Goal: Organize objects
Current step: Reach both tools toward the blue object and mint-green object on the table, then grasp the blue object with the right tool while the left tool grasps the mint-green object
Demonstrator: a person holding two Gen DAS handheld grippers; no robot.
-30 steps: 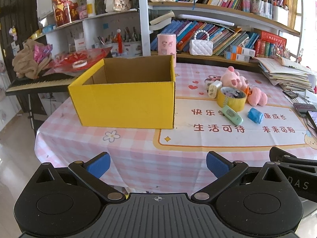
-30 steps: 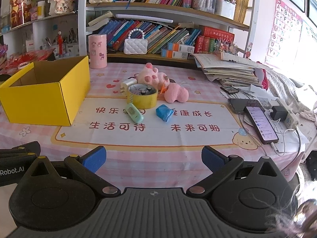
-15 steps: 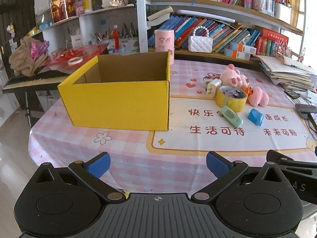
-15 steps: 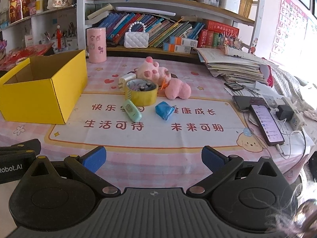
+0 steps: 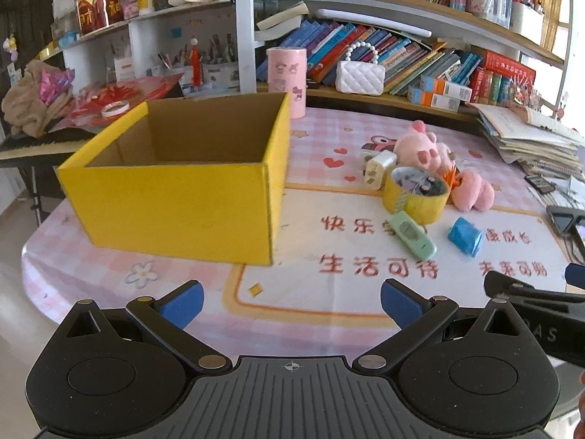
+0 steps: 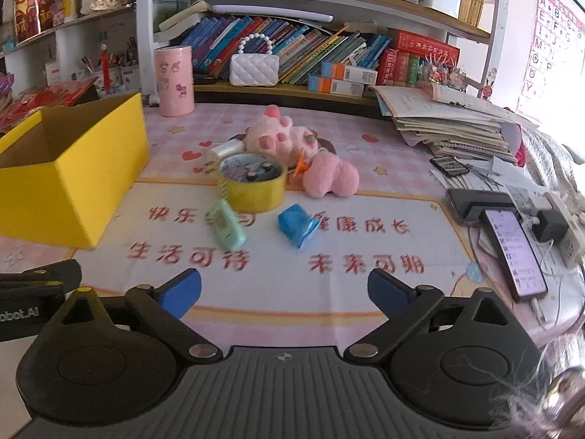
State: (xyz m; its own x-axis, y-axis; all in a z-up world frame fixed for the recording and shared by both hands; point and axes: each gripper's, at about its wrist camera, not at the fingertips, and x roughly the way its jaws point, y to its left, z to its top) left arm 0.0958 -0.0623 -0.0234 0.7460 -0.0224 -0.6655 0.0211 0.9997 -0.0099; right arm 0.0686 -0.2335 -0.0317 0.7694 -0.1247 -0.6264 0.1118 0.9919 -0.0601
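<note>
The small things to organize lie in one group on the surface [image 6: 365, 292], to the right of the open yellow box [image 5: 175, 205]. The nearest to the grippers are the green case [image 6: 226, 228] and the blue packet [image 6: 294, 225], a little apart from each other. Just behind them stands the yellow tape roll [image 6: 252, 183], and behind it lie the white plug [image 6: 225, 150] and the pink plush toy [image 6: 292, 146].

The green case lies ahead of the right gripper [image 6: 284, 287], a little to the left of its middle line. Its long axis runs away from the camera, leaning slightly left. The jaws of the right gripper are wide apart but closing a little, with nothing between them. The left gripper [image 5: 291, 299] has open, empty jaws and faces the box more; the group lies off to its right. I judge the right hand is nearer to the group.
</note>
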